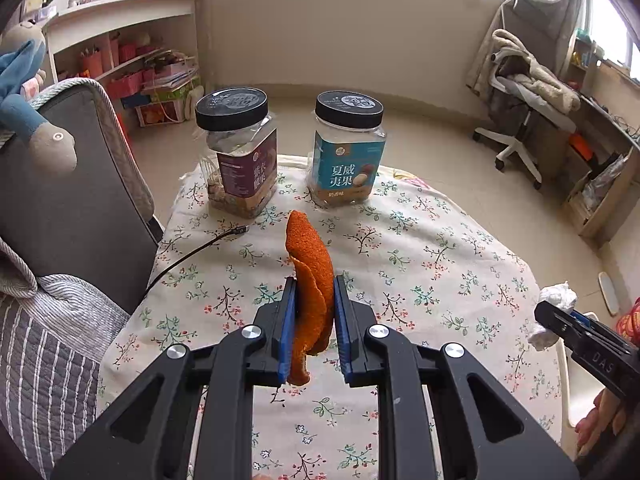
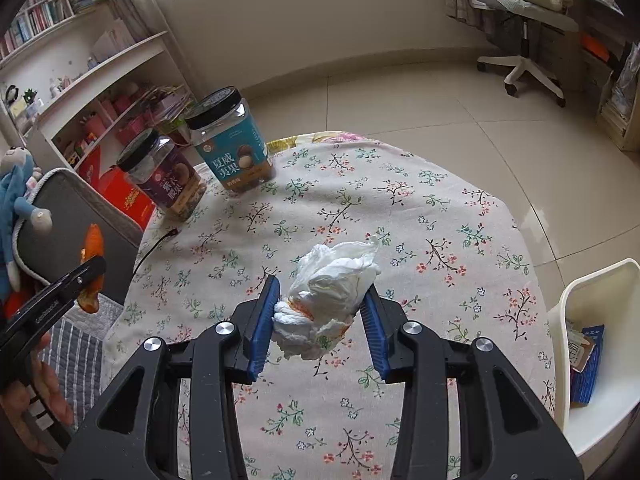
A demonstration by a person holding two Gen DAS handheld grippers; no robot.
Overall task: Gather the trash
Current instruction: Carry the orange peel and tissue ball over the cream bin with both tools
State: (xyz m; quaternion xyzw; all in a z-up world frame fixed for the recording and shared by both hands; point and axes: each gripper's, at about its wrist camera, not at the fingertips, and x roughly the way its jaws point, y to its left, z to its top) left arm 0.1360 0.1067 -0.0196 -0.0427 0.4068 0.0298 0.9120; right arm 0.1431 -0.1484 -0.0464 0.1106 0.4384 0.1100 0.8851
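Left hand-held gripper [image 1: 315,300] clamped nearly closed, right hand-held gripper [image 2: 320,300] gripping wider, both angled downward

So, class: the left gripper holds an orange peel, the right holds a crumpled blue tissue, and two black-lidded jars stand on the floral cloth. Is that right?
Not quite: the tissue in the right gripper is white, not blue, as the right wrist view shows. The left gripper does hold the orange peel, and two black-lidded jars stand on the floral cloth.

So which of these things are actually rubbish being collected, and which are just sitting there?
Part of the job:
- orange peel, clamped in the left gripper
- crumpled tissue, clamped in the right gripper
- white bin beside the table

Just lying about:
- two nut jars
- black cable
- floral tablecloth
- office chair
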